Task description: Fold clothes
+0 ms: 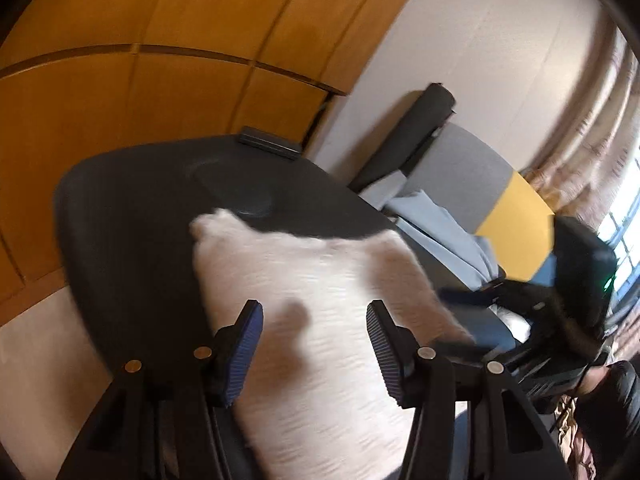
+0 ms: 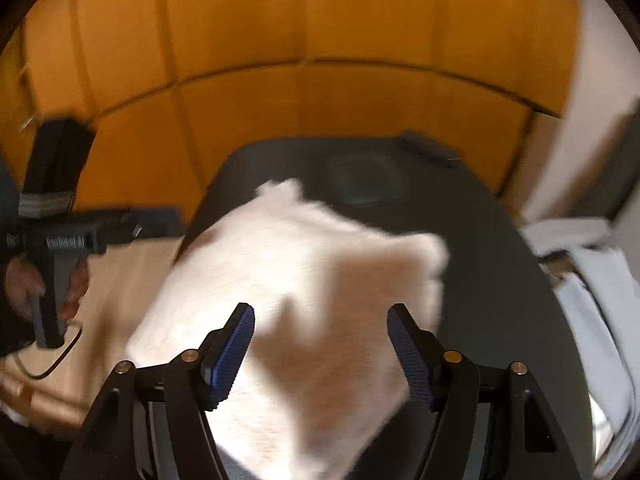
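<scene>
Left wrist view showed the left gripper [image 1: 316, 344] with its jaws spread wide, the blue ribbed pads [image 1: 244, 354] standing well apart at 7 and 5 o'clock of the frame. Nothing was clamped between them. Under the gap lay the cloth [image 1: 320, 280], white and fluffy, blurred by motion, running from the centre of the picture down to 6 o'clock on the dark table [image 1: 132, 208]. Whether the pads touched the cloth could not be told. A small dark box [image 1: 270, 143] sat at the table's far edge, toward 12 o'clock. At 3 o'clock the right gripper [image 1: 464, 295] came in as a dark blurred shape beside the cloth's right edge; its opening could not be read from there. Beyond it stood a grey and yellow sofa [image 1: 472, 176] with pale blue fabric [image 1: 448, 232] on it.

Right wrist view showed the left gripper [image 2: 160, 220] at 9 o'clock, held in a hand [image 2: 24, 284], beside the cloth's [image 2: 304, 264] left edge and off the table [image 2: 500, 248]. At the bottom centre the right gripper [image 2: 322, 338] was likewise wide open, its pads [image 2: 230, 356] well apart and holding nothing, with the cloth spread beneath the gap. A shadow fell across the cloth between the pads. Wood panelling [image 2: 320, 60] filled the background.
</scene>
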A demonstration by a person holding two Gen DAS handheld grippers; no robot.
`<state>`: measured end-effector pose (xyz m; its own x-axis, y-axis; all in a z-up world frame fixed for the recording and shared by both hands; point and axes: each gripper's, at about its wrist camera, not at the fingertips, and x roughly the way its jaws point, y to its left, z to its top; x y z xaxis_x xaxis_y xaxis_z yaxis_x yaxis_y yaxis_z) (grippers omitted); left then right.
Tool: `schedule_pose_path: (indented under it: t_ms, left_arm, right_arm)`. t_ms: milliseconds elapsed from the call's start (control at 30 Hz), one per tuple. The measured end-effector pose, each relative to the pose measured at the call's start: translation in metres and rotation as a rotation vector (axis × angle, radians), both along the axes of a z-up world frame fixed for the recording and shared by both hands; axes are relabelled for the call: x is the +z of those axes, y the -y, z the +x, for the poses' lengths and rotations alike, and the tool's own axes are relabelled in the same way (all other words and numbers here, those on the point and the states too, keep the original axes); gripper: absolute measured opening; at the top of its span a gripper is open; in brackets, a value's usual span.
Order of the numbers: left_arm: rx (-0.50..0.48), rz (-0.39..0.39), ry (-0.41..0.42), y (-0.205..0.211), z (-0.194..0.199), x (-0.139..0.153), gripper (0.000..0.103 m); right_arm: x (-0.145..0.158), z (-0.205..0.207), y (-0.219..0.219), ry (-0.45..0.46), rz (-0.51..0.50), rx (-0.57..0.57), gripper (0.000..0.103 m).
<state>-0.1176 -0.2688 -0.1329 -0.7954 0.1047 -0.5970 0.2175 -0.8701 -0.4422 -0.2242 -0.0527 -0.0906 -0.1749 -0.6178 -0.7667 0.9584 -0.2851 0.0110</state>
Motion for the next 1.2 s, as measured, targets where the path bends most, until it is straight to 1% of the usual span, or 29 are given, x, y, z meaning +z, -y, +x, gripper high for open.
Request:
schedule_pose_path:
  t_ms: [67,100,133,167,267,300,333,400,500,567,600,633,700,733,767,800,833,900,933,967,1000,1033,1100,1133,1167,1200]
  left_arm:
    - [-0.018,0.003,0.044,-0.011,-0.014,-0.009,0.054]
    - [-0.018,-0.022,0.068,-0.017,-0.019,-0.015,0.054]
    - [-0.017,-0.046,0.091,-0.023,-0.024,-0.022,0.054]
    - [-0.016,-0.073,0.113,-0.029,-0.029,-0.028,0.053]
    - [0.014,-0.207,0.119,-0.041,-0.032,-0.034,0.053]
    - [0.03,-0.228,0.123,-0.037,-0.035,-0.035,0.053]
    - [0.044,-0.246,0.127,-0.034,-0.038,-0.035,0.053]
    - [0.048,-0.246,0.13,-0.025,-0.043,-0.034,0.055]
    - [0.027,-0.243,0.134,-0.009,-0.042,-0.038,0.055]
    - [0.014,-0.313,0.14,-0.014,-0.045,-0.04,0.055]
    - [0.02,-0.317,0.137,-0.016,-0.046,-0.04,0.055]
    - [0.025,-0.318,0.134,-0.017,-0.045,-0.039,0.055]
    - [0.056,-0.264,0.127,-0.015,-0.03,-0.03,0.055]
    - [0.076,-0.236,0.121,-0.014,-0.023,-0.024,0.055]
    - [0.093,-0.226,0.107,-0.015,-0.013,-0.017,0.055]
    - [0.113,-0.235,0.101,-0.016,-0.003,-0.01,0.055]
    - [0.134,-0.252,0.111,-0.018,0.007,-0.004,0.055]
    - [0.18,-0.26,0.145,-0.021,0.021,0.004,0.055]
    - [0.21,-0.256,0.163,-0.021,0.033,0.009,0.055]
    - [0.224,-0.255,0.16,-0.02,0.046,0.012,0.055]
    - [0.239,-0.265,0.151,-0.023,0.056,0.018,0.055]
    - [0.248,-0.301,0.16,-0.029,0.061,0.027,0.055]
    - [0.267,-0.371,0.178,-0.04,0.071,0.044,0.055]
    - [0.274,-0.403,0.185,-0.046,0.076,0.053,0.055]
    - [0.265,-0.407,0.174,-0.052,0.083,0.063,0.055]
    - [0.257,-0.411,0.163,-0.057,0.09,0.073,0.055]
  right_arm:
    - [-0.023,-0.004,0.023,0.033,0.076,0.022,0.062]
    - [-0.037,-0.008,0.033,0.053,0.114,0.017,0.062]
    - [-0.052,-0.013,0.032,0.059,0.142,-0.004,0.062]
    - [-0.062,-0.016,0.029,0.05,0.138,-0.026,0.064]
    - [-0.071,-0.025,0.025,0.049,0.055,-0.08,0.068]
    - [-0.072,-0.028,0.027,0.05,0.038,-0.101,0.069]
    - [-0.073,-0.029,0.031,0.042,0.033,-0.118,0.071]
    - [-0.075,-0.028,0.038,0.034,0.022,-0.136,0.073]
    - [-0.078,-0.028,0.044,0.058,-0.019,-0.168,0.073]
    - [-0.079,-0.026,0.039,0.047,-0.032,-0.175,0.073]
    - [-0.079,-0.026,0.038,0.051,-0.031,-0.186,0.073]
    - [-0.079,-0.026,0.039,0.049,-0.025,-0.199,0.073]
    - [-0.076,-0.025,0.041,0.04,-0.01,-0.222,0.075]
    - [-0.075,-0.017,0.049,0.024,-0.001,-0.232,0.075]
    - [-0.074,-0.008,0.061,0.013,0.003,-0.244,0.076]
    - [-0.069,0.0,0.06,0.015,-0.004,-0.264,0.077]
    - [-0.063,0.008,0.05,0.024,-0.016,-0.297,0.079]
    - [-0.05,0.018,0.031,0.046,-0.031,-0.395,0.08]
    - [-0.044,0.023,0.023,0.058,-0.038,-0.445,0.085]
    - [-0.041,0.027,0.015,0.074,-0.045,-0.49,0.092]
    - [-0.039,0.031,0.007,0.086,-0.057,-0.522,0.095]
    - [-0.029,0.039,0.003,0.071,-0.075,-0.55,0.098]
    - [-0.011,0.057,-0.002,0.028,-0.109,-0.608,0.1]
    - [-0.001,0.069,-0.003,-0.029,-0.114,-0.644,0.103]
    - [0.01,0.08,-0.005,-0.079,-0.118,-0.672,0.103]
    - [0.019,0.09,-0.006,-0.109,-0.129,-0.675,0.103]
